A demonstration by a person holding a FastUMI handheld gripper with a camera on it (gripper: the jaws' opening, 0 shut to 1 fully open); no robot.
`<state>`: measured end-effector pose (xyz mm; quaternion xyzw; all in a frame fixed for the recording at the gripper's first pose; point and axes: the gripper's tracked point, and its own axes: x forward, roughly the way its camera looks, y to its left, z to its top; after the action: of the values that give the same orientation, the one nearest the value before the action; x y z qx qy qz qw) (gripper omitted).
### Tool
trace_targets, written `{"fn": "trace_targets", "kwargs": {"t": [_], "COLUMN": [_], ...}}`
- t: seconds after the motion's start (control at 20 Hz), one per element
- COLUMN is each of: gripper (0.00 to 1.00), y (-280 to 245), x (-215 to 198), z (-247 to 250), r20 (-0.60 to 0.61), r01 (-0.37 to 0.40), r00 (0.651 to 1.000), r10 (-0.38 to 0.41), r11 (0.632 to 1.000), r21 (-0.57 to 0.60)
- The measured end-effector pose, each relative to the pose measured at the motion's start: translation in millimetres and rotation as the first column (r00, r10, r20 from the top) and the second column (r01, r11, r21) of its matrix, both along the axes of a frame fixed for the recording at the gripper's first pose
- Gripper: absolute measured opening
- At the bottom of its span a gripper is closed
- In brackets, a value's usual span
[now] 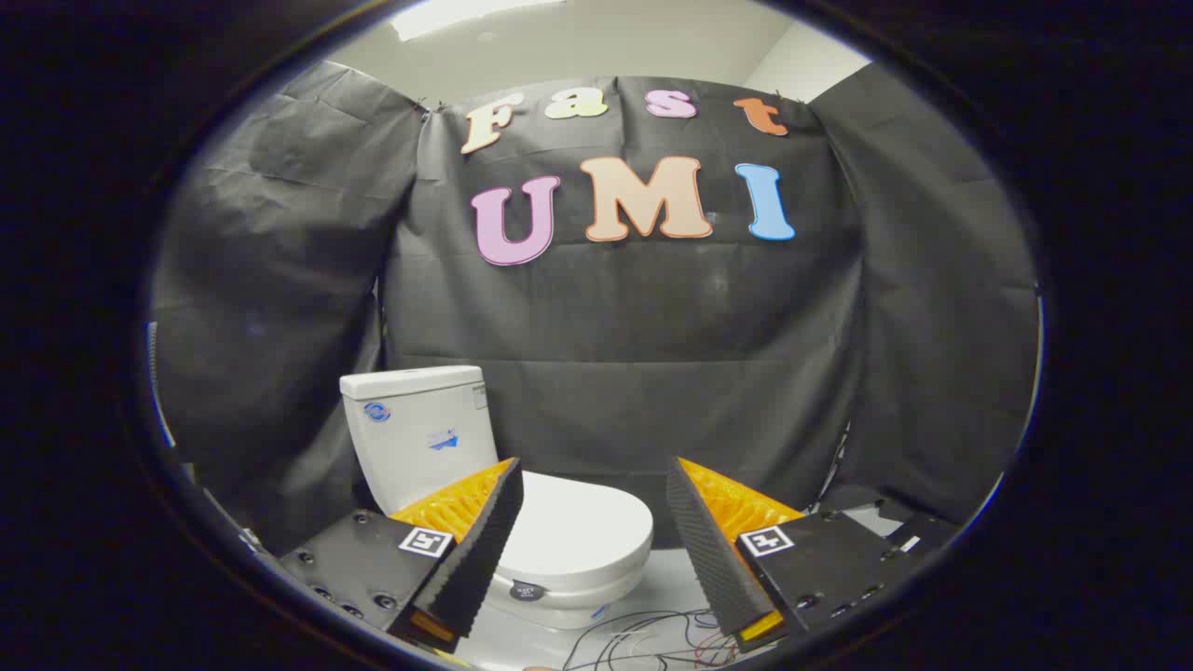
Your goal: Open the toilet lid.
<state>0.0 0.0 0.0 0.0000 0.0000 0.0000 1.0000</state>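
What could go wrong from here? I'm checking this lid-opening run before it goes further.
1. The smooth white toilet lid lies closed and flat on its seat, so the wide-open jaws of the gripper may slip off its rounded rim.
2. Loose thin cables lie on the floor below the fingers and might snag.
3. The white ceramic tank stands close behind; a fast lift could bang the lid against it.

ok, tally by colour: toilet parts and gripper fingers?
White: 2, tank and closed lid
Black: 2, fingers of the open gripper, lid beyond and between them
Total: 4
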Motion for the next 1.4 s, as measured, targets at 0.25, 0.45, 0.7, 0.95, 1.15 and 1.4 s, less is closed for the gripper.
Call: {"fn": "trace_targets", "kwargs": {"t": [0.25,0.45,0.7,0.95,1.15,1.4], "gripper": [0.96,0.96,0.96,0.96,0.96,0.95], "y": [2.2,2.6,5.4,13.5,28.1,50.2], "x": [20.6,33.6,48.6,70.7,93.3,116.1], "z": [0.8,-13.4,-14.1,-13.2,-10.3,0.2], "r20": [-0.012,-0.082,-0.089,-0.078,-0.057,0.026], "r01": [0.001,0.002,-0.013,-0.040,-0.077,-0.073], "r00": [1.000,0.997,0.996,0.996,0.995,0.997], "r10": [-0.001,-0.002,0.012,0.039,0.078,0.071], "r11": [1.000,1.000,1.000,0.999,0.997,0.993], "r21": [-0.001,-0.004,-0.004,-0.005,0.011,0.092]}}
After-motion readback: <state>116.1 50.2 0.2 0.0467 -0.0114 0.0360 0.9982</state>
